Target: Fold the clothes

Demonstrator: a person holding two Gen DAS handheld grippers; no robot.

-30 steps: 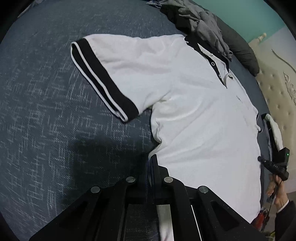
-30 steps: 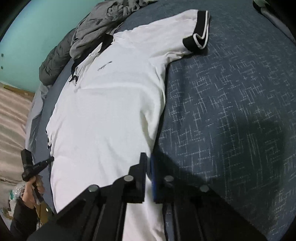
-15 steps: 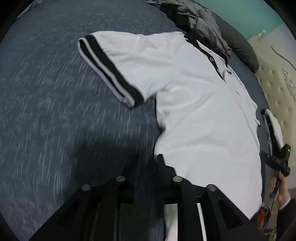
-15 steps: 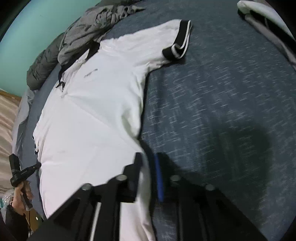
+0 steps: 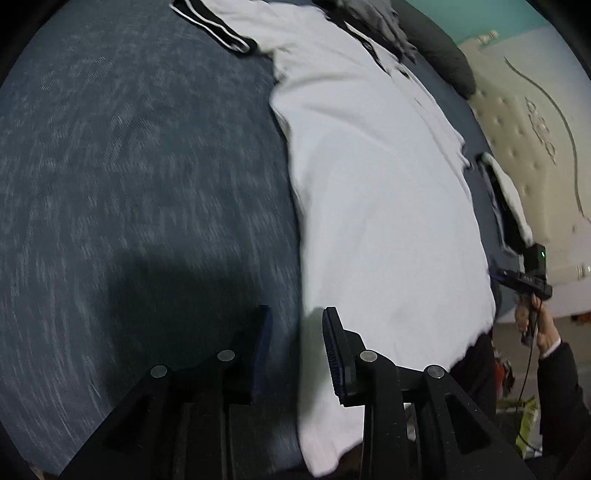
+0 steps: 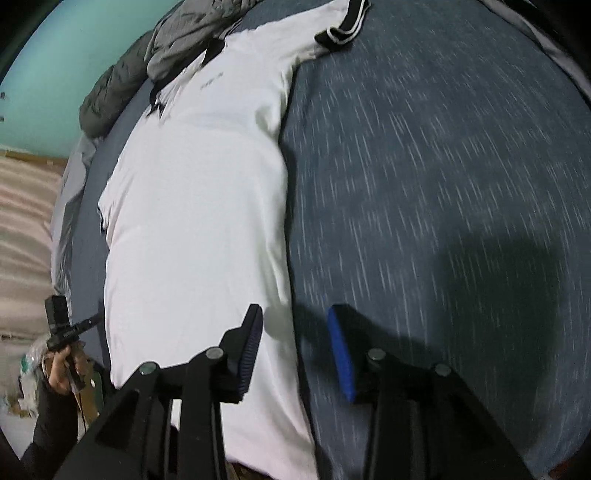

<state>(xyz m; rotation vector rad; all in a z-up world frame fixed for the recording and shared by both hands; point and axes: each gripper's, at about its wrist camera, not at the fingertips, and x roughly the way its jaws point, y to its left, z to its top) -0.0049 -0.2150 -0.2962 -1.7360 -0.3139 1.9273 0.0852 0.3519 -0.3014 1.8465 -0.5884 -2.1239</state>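
A white polo shirt [image 5: 376,192] with black-banded sleeves and a black collar lies flat, front up, on a dark blue bedspread [image 5: 129,184]. My left gripper [image 5: 295,332] is open, its jaws straddling the shirt's left side edge near the hem. The shirt also shows in the right wrist view [image 6: 195,229]. My right gripper [image 6: 293,332] is open, its jaws straddling the shirt's right side edge near the hem. Neither gripper holds the cloth.
A pile of grey clothes [image 6: 184,33] and a dark pillow [image 5: 439,55] lie beyond the collar. A folded black-and-white garment [image 5: 506,195] lies by the padded headboard [image 5: 535,122]. The bed's near edge runs just under both grippers.
Both grippers were shut on the shirt's side edges; they have opened and let go. Both views have pulled back toward the hem, and the shirt now lies stretched longer.
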